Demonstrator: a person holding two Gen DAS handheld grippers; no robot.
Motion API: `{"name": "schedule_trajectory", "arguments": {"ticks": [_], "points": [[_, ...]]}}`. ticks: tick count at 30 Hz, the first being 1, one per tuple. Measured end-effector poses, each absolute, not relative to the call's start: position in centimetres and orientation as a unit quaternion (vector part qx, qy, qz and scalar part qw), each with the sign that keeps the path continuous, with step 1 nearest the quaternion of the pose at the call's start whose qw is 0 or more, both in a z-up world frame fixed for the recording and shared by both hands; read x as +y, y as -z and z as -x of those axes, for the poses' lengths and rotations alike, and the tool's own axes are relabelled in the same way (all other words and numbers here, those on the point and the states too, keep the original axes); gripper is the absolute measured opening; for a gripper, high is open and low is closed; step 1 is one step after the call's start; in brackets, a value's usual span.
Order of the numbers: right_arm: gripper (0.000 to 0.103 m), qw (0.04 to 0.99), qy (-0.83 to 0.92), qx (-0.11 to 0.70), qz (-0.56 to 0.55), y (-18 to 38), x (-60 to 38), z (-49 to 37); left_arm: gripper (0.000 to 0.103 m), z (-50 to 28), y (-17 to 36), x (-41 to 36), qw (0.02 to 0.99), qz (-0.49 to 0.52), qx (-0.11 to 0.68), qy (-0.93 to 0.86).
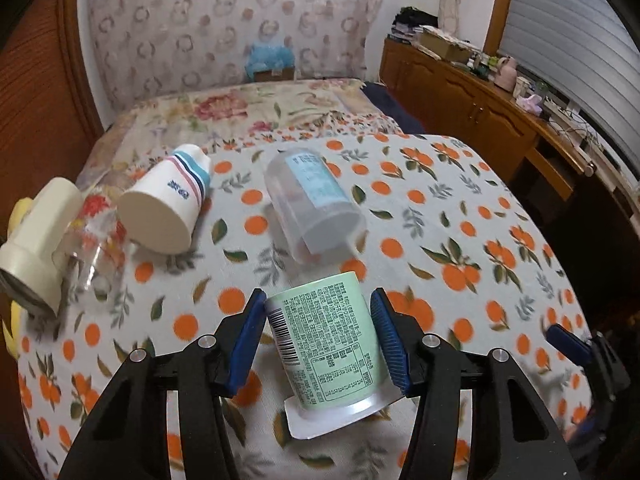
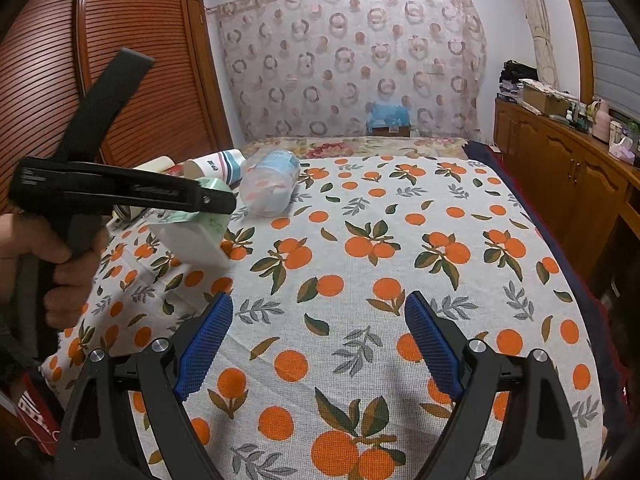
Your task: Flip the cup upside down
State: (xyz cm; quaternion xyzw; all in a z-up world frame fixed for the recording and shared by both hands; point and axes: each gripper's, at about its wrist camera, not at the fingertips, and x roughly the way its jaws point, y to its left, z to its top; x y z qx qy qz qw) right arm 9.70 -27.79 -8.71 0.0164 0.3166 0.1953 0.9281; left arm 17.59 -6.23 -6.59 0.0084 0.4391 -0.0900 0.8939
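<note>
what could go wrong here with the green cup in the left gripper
1. The left gripper holds the green cup tilted and lifted off the cloth; the grip looks loose on one side, so it may slip during the flip.
2. The clear plastic cup lies just beyond it and could get knocked.
3. The orange-print cloth is soft and uneven, so the flanged rim may land crooked and tip.

Left wrist view: close, looking down its fingers; right wrist view: farther back; both share the orange-print tablecloth (image 1: 460, 208)
</note>
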Motion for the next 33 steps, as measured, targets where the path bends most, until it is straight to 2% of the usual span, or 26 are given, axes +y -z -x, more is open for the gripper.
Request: {"name": "schedule_trajectory", "arguments": {"ticks": [19, 33], "points": [[0.09, 0.928, -0.194, 0.317, -0.017, 8.8, -27.8, -9.8, 0.05, -15.3, 7.1, -6.7, 0.917, -0.059, 0.386, 0.08], [0.09, 0.928, -0.193, 0.317, -0.017, 8.8, -27.8, -9.8, 0.046, -12.2, 7.9, -6.7, 0.913, -0.072, 0.393, 0.084]]}}
